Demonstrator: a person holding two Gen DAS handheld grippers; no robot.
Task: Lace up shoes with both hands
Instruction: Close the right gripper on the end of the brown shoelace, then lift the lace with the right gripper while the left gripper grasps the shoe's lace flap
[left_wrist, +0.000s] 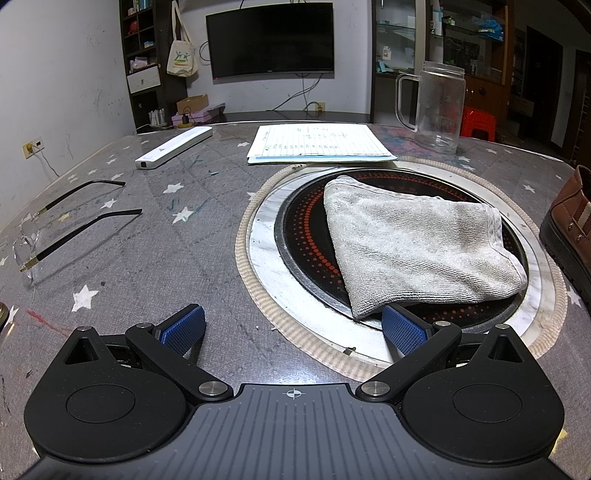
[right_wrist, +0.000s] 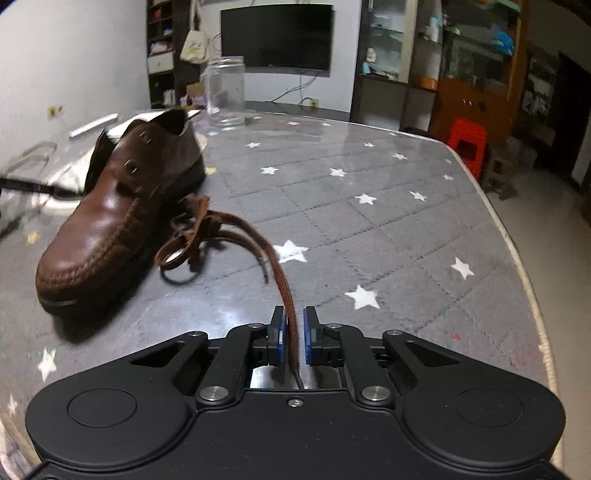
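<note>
My left wrist view sits low over the table (left_wrist: 155, 229), facing the TV (left_wrist: 271, 38), with the shoe (left_wrist: 570, 225) at its right edge. My right wrist view faces the same TV (right_wrist: 277, 35) from right of the shoe (right_wrist: 122, 206), close by. Both share shoe, jar (left_wrist: 439, 107) and TV.

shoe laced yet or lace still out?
Out. The brown shoe shows bare eyelets; the lace lies piled on the table beside it, one end running between the right gripper pads.
</note>
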